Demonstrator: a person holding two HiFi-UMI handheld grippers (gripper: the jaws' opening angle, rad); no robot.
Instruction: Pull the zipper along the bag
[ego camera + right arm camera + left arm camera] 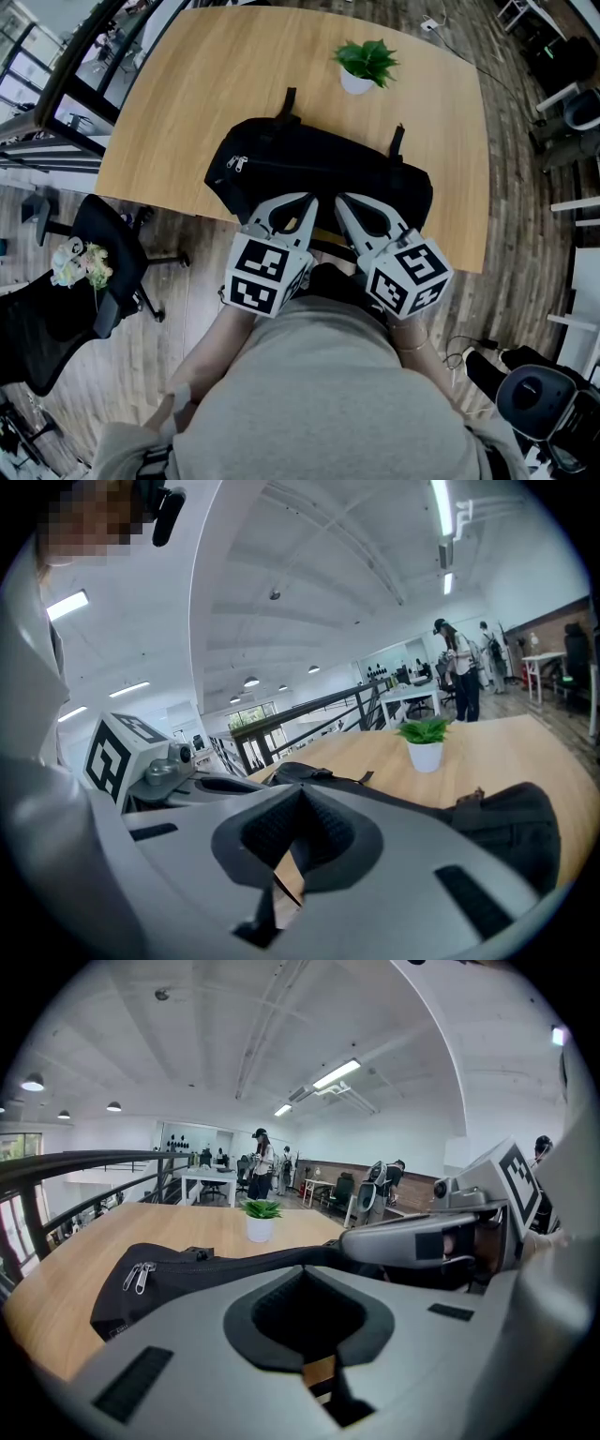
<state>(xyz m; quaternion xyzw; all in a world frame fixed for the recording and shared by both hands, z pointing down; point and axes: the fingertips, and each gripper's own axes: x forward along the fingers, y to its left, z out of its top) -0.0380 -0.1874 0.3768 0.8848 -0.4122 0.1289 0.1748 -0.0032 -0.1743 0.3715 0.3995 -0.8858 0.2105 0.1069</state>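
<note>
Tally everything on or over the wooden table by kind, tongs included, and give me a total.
Black bag: 1
Potted plant: 1
Tongs: 2 (left tongs and right tongs, both shut)
Total: 4

Light wooden table (178, 112) with rounded corners; a small green plant in a white pot (364, 67) stands near its far edge, a black office chair (108, 246) beside its left side.
</note>
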